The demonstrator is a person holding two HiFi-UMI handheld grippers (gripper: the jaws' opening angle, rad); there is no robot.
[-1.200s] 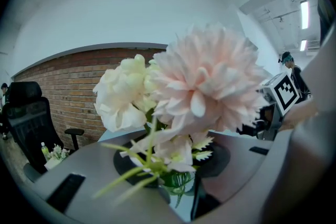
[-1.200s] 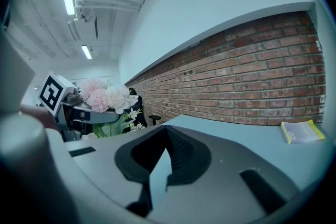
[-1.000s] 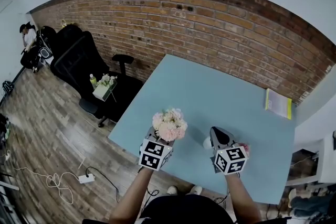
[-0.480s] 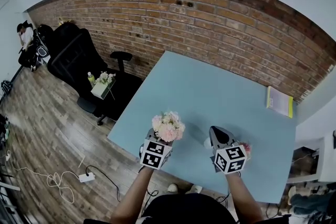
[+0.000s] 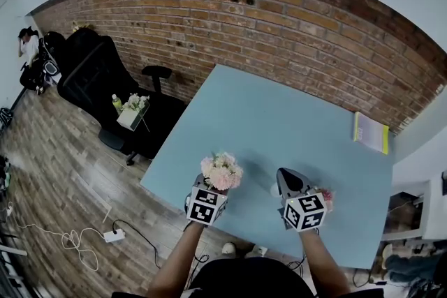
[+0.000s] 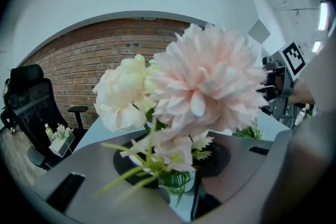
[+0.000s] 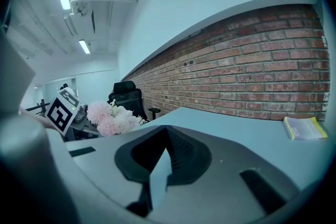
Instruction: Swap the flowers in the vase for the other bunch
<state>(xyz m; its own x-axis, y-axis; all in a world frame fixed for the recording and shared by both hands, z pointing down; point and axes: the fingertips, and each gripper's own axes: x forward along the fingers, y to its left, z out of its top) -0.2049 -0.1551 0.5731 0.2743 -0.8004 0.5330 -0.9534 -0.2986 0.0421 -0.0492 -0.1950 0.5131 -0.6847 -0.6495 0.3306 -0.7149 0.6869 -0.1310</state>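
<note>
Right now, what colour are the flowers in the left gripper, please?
The flowers are pale pink and cream, clearest in the left gripper view.

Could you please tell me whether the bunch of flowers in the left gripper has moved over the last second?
Yes, slightly: the pink bunch in the left gripper has sunk towards the near edge of the table.

Table (image 5: 279,115): middle and far side bare, wide room to pass. Yellow book (image 5: 370,134) lies at the far right edge, well apart from both grippers. Brick wall (image 5: 279,24) closes off the far side. Black chair (image 5: 98,77) stands off the left corner, clear of the top. Near edge: pink bunch (image 5: 221,171) in left gripper (image 5: 211,189); right gripper (image 5: 288,178) beside it. Bare gap between, narrowed by small white thing (image 5: 274,188) just beside right gripper.
</note>
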